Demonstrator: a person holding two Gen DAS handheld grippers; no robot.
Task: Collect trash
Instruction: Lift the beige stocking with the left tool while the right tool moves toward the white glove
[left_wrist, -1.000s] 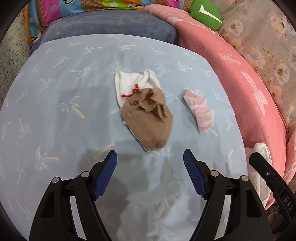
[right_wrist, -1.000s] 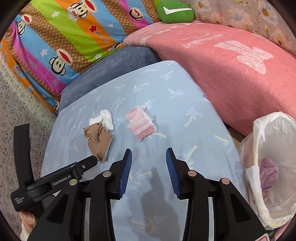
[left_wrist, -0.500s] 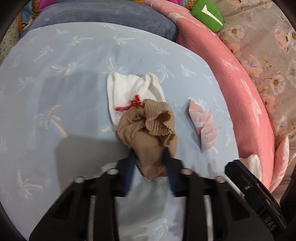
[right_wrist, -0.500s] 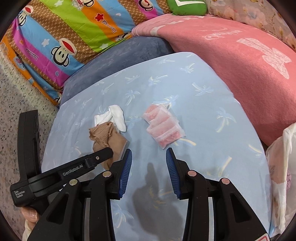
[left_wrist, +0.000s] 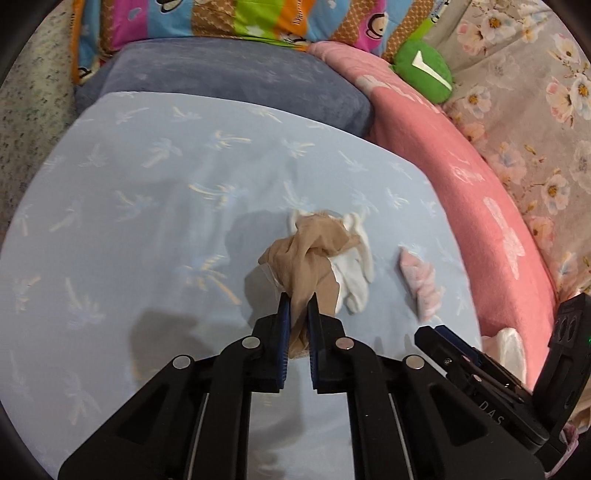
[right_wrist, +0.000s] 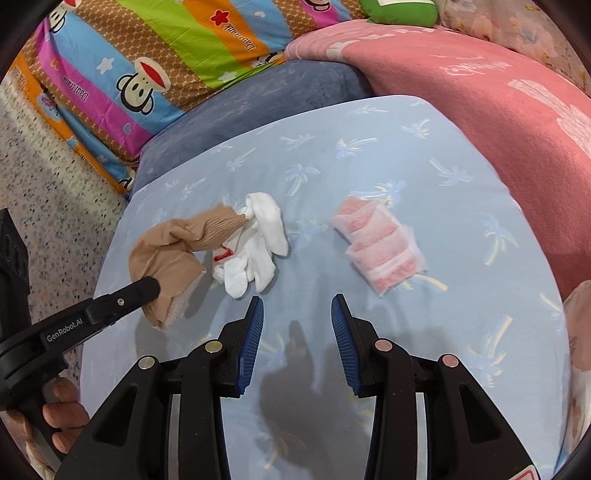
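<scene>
Now the left tool (left_wrist: 298, 308) is closing on the tan stocking (left_wrist: 308, 258), and the thin fabric is already pinched between its blue pads (left_wrist: 283, 317), with a tail of it hanging below the jaws. The rest of the stocking trails ahead of the tool, bunched and draped across the white sock (left_wrist: 354, 273), which lies on the pale blue palm-print sheet (left_wrist: 147, 221) just beyond and to the right of the tips. So the step in hand looks like the pickup of the first piece of trash.

Over on the other side, the right tool (right_wrist: 297, 314) hangs above the sheet with its jaws part open and nothing between them. The folded pink-and-white wrapper (right_wrist: 380, 247) sits ahead of it and a little to the right, apart from the sock.

What comes next, by my reading: the left tool needs to lift cleanly so the stocking peels off the sock rather than dragging it along. Then it must carry to the white bin liner (left_wrist: 511, 347), which peeps out at the far right beyond the right tool's body. The right tool seems well placed to go forward for the wrapper.
</scene>
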